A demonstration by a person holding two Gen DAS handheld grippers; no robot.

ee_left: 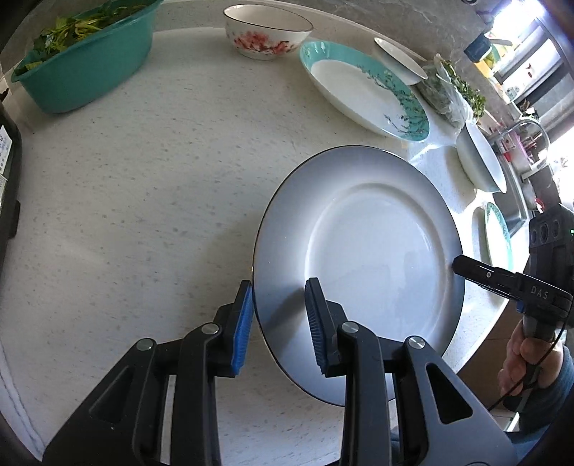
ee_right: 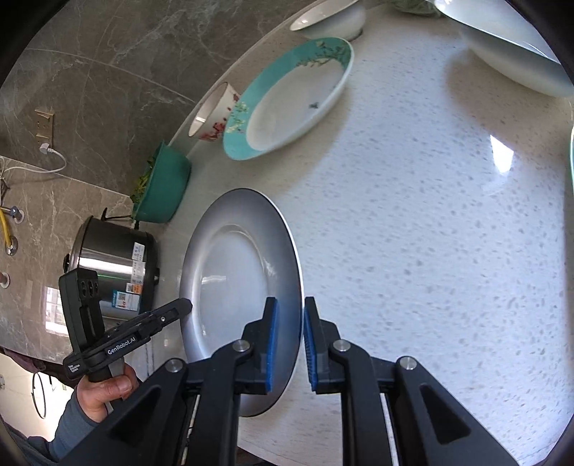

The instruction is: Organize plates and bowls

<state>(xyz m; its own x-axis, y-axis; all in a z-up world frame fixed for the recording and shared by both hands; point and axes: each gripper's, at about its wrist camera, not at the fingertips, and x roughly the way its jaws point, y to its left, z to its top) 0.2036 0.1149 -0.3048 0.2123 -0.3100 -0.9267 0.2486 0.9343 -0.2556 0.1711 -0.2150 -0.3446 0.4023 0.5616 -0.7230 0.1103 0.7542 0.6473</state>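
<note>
Together both tools clamp the grey-rimmed plate [ee_left: 373, 251] just above the speckled desk [ee_left: 143, 179]: left tool [ee_left: 280, 322] grasping its near rim, right tool [ee_right: 288, 344] clenched on the opposite edge, turquoise plate [ee_left: 362, 86] beyond

"DAS" on right gripper [ee_left: 455, 265]; "GenRobot.AI" on left gripper [ee_right: 186, 304]; cooker [ee_right: 114, 265] stickers unreadable.

Being held tilted above the worktop [ee_left: 143, 179]: grey plate [ee_left: 376, 251], white centre, dark rim. Lying near the back edge: teal-rimmed plate [ee_left: 358, 86], floral bowl [ee_left: 265, 32], white bowl [ee_left: 398, 59]. Sitting toward the right edge: another white bowl [ee_left: 482, 161].
</note>
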